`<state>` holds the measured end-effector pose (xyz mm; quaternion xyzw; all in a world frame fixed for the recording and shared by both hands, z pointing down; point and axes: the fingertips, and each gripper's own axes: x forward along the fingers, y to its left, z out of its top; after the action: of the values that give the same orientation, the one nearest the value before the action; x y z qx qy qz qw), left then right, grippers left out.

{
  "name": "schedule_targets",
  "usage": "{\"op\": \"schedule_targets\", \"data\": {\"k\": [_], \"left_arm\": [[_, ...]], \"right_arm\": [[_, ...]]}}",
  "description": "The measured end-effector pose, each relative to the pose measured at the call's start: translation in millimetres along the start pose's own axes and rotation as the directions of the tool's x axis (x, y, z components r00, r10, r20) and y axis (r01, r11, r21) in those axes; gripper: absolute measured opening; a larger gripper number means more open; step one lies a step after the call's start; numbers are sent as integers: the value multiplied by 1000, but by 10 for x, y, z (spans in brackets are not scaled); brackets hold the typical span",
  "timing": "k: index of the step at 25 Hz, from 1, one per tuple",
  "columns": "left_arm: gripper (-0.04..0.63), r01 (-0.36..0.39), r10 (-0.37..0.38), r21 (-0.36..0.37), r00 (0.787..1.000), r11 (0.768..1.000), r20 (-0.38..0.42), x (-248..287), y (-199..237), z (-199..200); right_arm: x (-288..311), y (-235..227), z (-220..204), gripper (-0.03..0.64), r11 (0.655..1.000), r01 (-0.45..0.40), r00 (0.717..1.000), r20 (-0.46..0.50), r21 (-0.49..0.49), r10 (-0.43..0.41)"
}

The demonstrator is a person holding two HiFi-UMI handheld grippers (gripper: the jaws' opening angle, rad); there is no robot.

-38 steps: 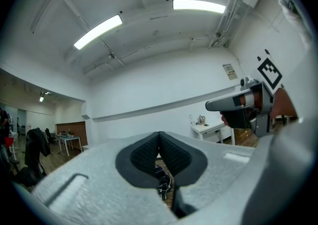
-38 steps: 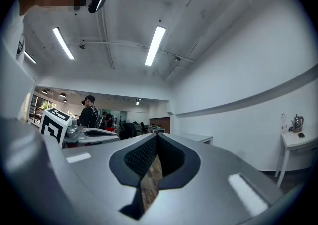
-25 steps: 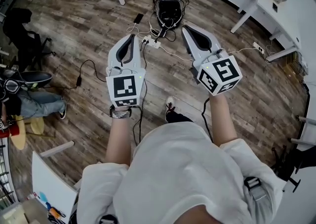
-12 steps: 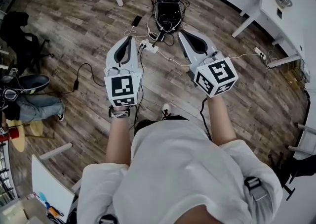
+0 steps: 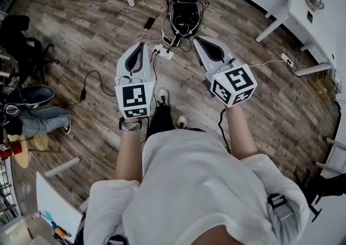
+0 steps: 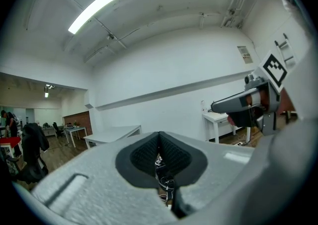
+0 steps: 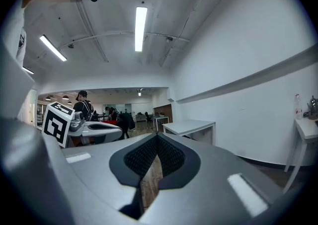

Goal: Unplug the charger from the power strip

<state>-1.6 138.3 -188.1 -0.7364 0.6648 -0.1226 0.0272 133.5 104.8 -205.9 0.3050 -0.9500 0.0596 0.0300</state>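
Left gripper (image 5: 141, 46) and right gripper (image 5: 199, 40) are hovering, fingers closed and empty; the charger (image 5: 168, 41) is seemingly sitting untouched in the power strip (image 5: 164, 52).

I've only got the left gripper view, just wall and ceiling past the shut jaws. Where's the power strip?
Observer: The head view shows the white power strip on the wood floor, between the left gripper and the right gripper. Neither touches it.
Operator: Anything plugged in?
Observer: White cables leave it, and a dark phone lies just beyond.
Operator: Is the right gripper ready?
Observer: Its own view shows the jaws shut with nothing between them.
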Motion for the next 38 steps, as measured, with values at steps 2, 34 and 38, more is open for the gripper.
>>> {"op": "schedule_targets", "data": {"k": [2, 34, 38], "left_arm": [[5, 7, -7, -2, 1000, 1000, -3, 110, 35, -36], [5, 124, -135, -101, 985, 987, -111, 2697, 1407, -952], [5, 133, -149, -123, 980, 983, -129, 2907, 1501, -1185]], "right_arm": [[88, -63, -27, 2, 1000, 2, 1000, -3, 5, -2], [2668, -1426, -320, 2, 993, 93, 994, -56, -75, -97], [2881, -1555, -578, 2, 995, 85, 993, -75, -53, -89]]}}
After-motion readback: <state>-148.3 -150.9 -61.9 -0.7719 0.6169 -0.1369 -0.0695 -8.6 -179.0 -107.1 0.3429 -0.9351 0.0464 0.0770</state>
